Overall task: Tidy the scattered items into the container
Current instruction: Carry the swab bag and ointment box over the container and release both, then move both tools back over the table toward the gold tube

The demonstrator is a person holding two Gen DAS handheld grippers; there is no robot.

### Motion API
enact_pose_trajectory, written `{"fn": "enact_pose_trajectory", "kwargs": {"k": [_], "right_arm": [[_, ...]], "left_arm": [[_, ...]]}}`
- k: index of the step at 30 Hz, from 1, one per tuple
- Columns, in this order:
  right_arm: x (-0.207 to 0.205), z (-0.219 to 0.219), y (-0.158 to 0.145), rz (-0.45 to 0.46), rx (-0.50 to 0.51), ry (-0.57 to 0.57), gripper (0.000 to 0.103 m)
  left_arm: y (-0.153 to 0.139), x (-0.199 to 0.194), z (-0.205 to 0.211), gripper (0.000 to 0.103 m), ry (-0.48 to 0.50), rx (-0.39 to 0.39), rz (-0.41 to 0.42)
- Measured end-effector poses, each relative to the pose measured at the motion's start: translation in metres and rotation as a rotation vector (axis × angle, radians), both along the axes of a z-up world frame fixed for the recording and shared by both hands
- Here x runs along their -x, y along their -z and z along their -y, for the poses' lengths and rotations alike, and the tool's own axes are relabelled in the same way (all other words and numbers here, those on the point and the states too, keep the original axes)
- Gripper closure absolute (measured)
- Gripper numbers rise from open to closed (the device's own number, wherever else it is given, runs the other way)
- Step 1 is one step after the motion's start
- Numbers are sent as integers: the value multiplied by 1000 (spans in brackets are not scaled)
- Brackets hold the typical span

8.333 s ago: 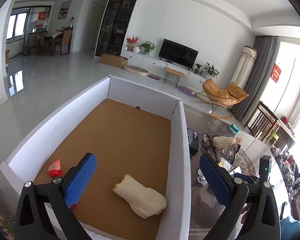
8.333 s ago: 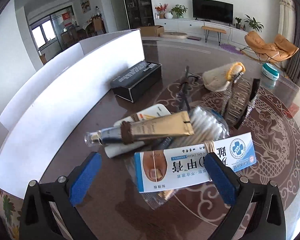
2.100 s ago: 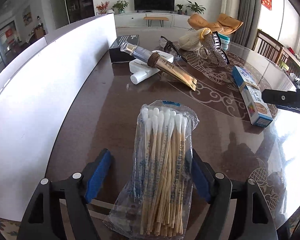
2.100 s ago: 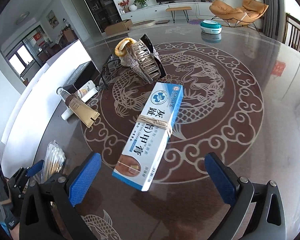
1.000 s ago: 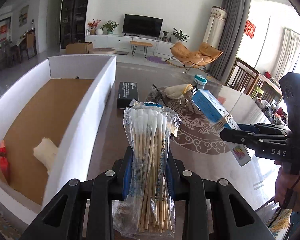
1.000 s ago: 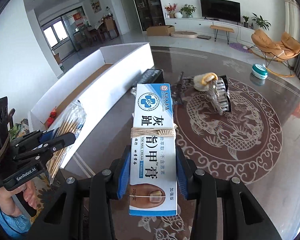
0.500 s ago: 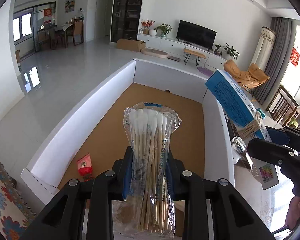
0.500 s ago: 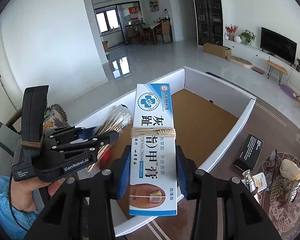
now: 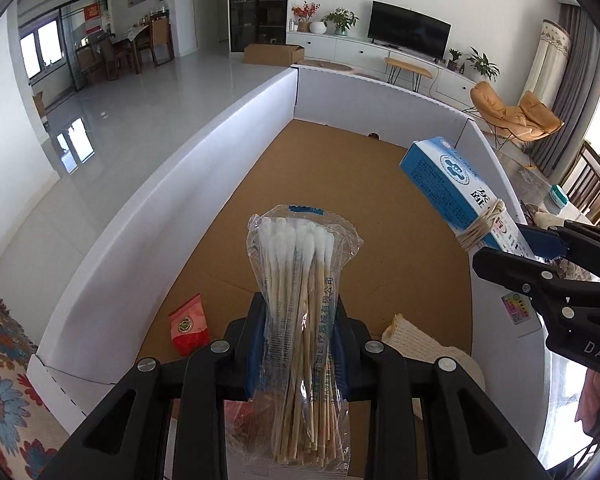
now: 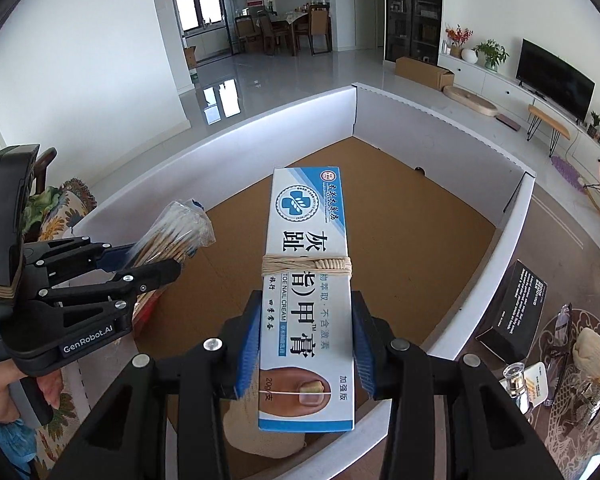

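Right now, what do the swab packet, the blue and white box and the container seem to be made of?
The swab packet looks like thin clear plastic film: glossy and crinkled, and the wood-coloured sticks with white tips show through it. The blue and white box seems printed paperboard, with sharp folded edges and a smooth, slightly shiny face. The container appears to be matte white board walls over a brown cardboard floor with visible creases.

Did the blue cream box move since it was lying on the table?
Yes. The cream box, clamped in the right gripper, now hangs above the white container, off the table.

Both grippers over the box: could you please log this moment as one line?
left gripper: shut on cotton swab pack | right gripper: shut on cream box | both above container | release: not yet
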State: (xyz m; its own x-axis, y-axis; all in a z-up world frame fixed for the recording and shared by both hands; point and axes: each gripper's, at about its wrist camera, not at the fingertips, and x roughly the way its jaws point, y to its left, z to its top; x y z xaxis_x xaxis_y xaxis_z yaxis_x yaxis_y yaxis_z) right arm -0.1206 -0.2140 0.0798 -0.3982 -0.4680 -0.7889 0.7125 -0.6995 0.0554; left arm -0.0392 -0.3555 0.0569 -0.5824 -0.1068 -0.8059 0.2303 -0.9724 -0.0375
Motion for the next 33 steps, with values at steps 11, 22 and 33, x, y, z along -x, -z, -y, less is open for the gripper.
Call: {"fn": "enact_pose_trajectory", "kwargs": {"k": [11,22,33], "right_arm": [[13,4,7,-18,-17,22,61],[11,-33,-22,-14,125,106,5],[-54,-227,15,-206,50,385,0]], "left_arm": [[1,7,-1,72,-9,60,23],[-16,-9,-10,23,-43,162,-41],[-64,-77,-121,18,177,183,-227]]}}
